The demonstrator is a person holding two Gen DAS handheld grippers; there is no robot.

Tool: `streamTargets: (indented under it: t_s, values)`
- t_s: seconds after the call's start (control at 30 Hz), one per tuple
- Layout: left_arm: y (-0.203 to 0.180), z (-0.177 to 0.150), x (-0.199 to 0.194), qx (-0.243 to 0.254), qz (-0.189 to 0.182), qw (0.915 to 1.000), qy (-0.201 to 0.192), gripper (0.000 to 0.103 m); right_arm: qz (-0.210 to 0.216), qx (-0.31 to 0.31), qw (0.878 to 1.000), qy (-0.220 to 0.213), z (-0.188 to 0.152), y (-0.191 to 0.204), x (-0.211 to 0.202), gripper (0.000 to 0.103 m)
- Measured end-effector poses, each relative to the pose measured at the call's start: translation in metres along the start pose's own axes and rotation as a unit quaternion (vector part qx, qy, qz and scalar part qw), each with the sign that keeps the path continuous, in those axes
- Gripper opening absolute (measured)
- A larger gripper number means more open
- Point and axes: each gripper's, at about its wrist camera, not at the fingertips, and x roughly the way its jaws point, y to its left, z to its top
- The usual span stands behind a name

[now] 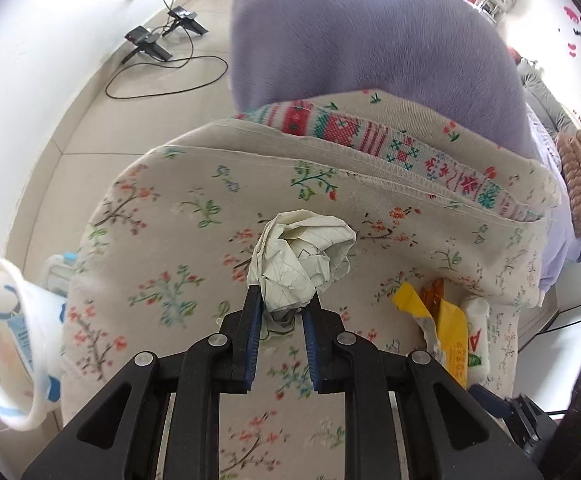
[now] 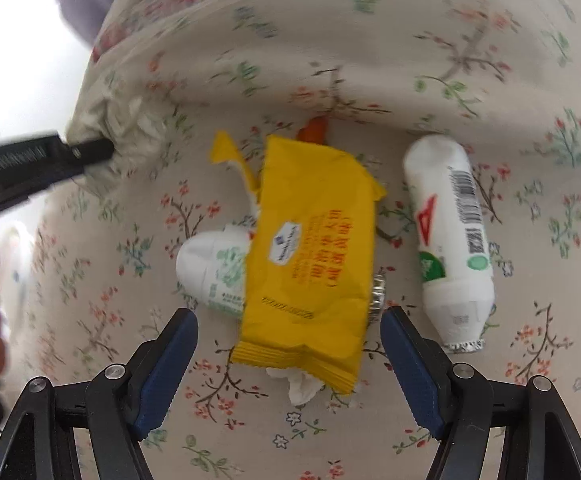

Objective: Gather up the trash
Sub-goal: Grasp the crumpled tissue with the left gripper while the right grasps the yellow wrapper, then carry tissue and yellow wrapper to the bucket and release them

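Observation:
My left gripper (image 1: 283,302) is shut on a crumpled ball of white lined paper (image 1: 302,256) over the floral bedsheet (image 1: 162,208); the paper also shows in the right wrist view (image 2: 122,136). My right gripper (image 2: 289,322) is open, its jaws on either side of a yellow snack wrapper (image 2: 310,256). Under the wrapper lies a small white bottle (image 2: 210,268). A second white bottle (image 2: 450,236) lies to its right. A white tissue (image 2: 302,388) peeks out below the wrapper, an orange item (image 2: 312,130) above it.
A white printed trash bag (image 1: 6,344) hangs open at the bed's left edge. A purple blanket (image 1: 370,36) and patterned quilt border (image 1: 370,140) lie farther up the bed. Cables and black devices (image 1: 150,40) sit on the floor.

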Motion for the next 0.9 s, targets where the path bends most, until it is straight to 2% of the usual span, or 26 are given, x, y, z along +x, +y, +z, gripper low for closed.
streamTargets:
  t_s: [0.13,0.2,0.33,0.37,0.47,0.7,0.9]
  values:
    - [0.007,-0.010,-0.017,-0.016,-0.013,0.9998,-0.002,0.021,-0.032,-0.034,0.999,0.004,-0.003,0.014,0.009,0.077]
    - [0.010,-0.015,-0.027,-0.019,-0.016,0.9997,-0.005,0.021,-0.044,-0.039,0.998,0.001,-0.003,0.014,0.012,0.064]
    - [0.011,-0.023,-0.046,-0.027,-0.029,0.9991,-0.014,0.021,-0.039,-0.045,0.998,-0.007,-0.004,0.010,0.008,0.056]
    - [0.013,-0.024,-0.049,-0.029,-0.031,0.9990,-0.015,0.021,-0.042,-0.047,0.998,-0.008,-0.005,0.009,0.007,0.051]
    - [0.018,-0.027,-0.057,-0.035,-0.039,0.9985,-0.016,0.021,-0.036,-0.039,0.999,-0.005,-0.005,0.004,0.005,0.027]
    - [0.029,-0.033,-0.073,-0.041,-0.049,0.9978,-0.021,0.021,-0.018,-0.017,0.999,-0.026,-0.004,-0.011,-0.007,0.018]
    - [0.058,-0.037,-0.097,-0.063,-0.051,0.9962,-0.031,0.021,0.001,-0.004,0.998,-0.061,0.000,-0.015,-0.027,0.016]
